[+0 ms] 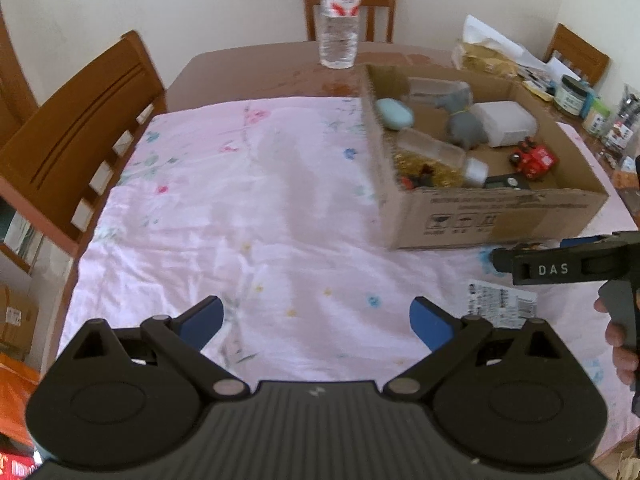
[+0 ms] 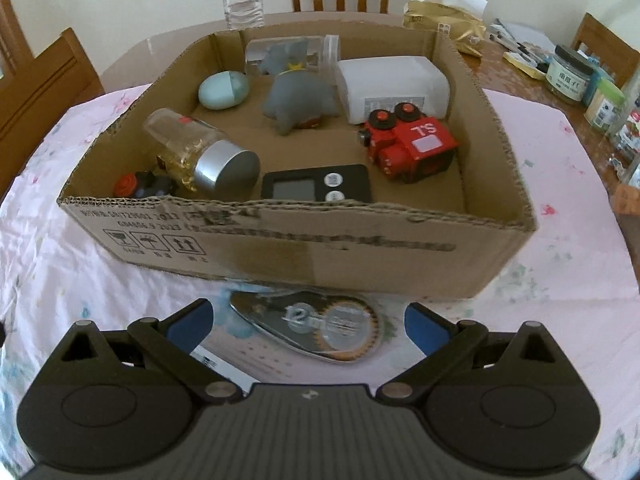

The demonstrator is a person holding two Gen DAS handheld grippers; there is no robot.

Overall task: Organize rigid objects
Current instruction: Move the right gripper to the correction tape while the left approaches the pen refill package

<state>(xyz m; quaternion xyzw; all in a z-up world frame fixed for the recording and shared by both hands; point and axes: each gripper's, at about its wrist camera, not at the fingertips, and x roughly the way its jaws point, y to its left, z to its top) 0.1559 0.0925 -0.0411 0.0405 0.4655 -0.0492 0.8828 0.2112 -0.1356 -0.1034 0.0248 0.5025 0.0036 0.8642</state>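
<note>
While both jaws gape, right gripper over tape dispenser by cardboard box; left gripper over tablecloth.

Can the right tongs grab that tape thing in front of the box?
Probably yes. The right tongs are open, and the tape dispenser lies flat on the cloth between the tips, outside the box, with nothing over it.

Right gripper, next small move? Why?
Probably ease the right gripper forward and down to straddle the grey teardrop-shaped tape dispenser. It lies on the pink floral tablecloth just in front of the open cardboard box, apparently the one loose item left outside, between the open blue-padded fingers. The left gripper is open over bare cloth.
</note>
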